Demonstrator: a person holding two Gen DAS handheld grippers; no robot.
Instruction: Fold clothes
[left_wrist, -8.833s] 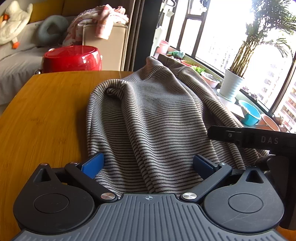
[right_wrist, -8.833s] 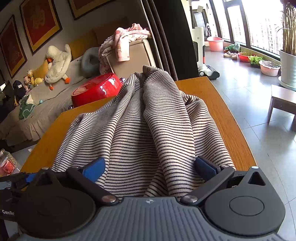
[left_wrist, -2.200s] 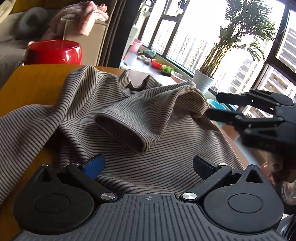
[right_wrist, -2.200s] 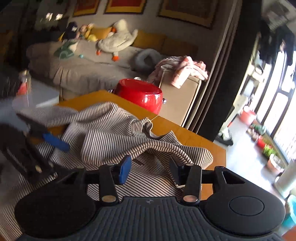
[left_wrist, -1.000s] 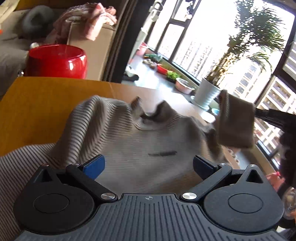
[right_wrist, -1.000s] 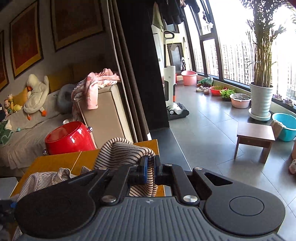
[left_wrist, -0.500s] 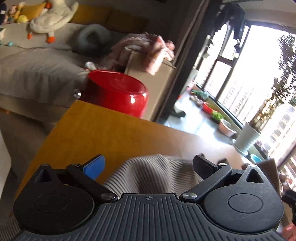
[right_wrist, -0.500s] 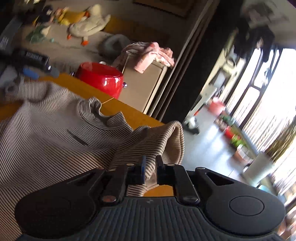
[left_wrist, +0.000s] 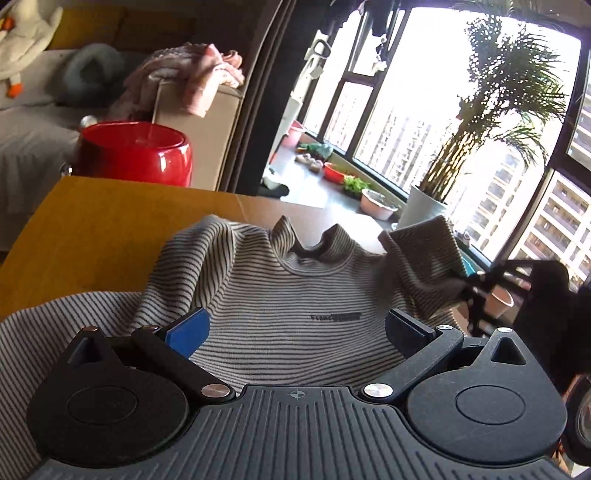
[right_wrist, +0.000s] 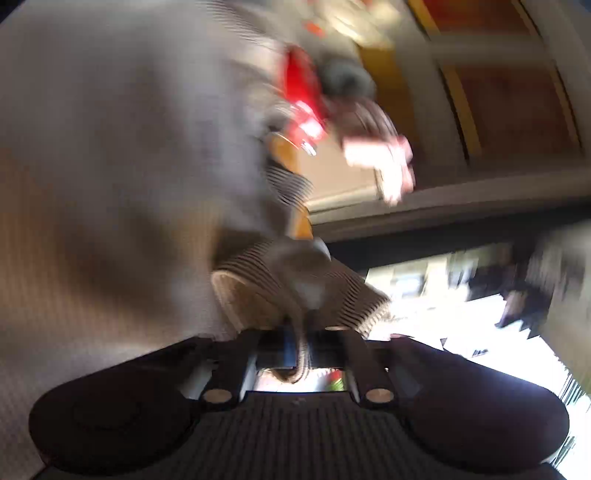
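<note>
A grey striped sweater (left_wrist: 295, 295) lies front up on the wooden table (left_wrist: 92, 240), collar (left_wrist: 310, 251) at the far side. My left gripper (left_wrist: 295, 325) hovers open over its chest, pads apart with nothing pinched. At the right, my right gripper (left_wrist: 476, 284) holds the sleeve cuff (left_wrist: 424, 251) lifted off the table. The right wrist view is blurred and rolled sideways. There my right gripper (right_wrist: 301, 347) has its jaws closing tight on the striped cuff (right_wrist: 266, 291), with fabric pinched between the pads. The sweater body (right_wrist: 129, 147) fills the left.
A red pot (left_wrist: 136, 153) stands beyond the table's far left corner, beside a beige box with pink cloth (left_wrist: 199, 74) draped on it. A potted palm (left_wrist: 421, 210) and basins sit by the windows on the right. Bare wood shows left of the sweater.
The left wrist view has swung back right from the table's left side onto the sweater's chest. The right gripper has rolled onto its side and come down with the cuff still pinched.
</note>
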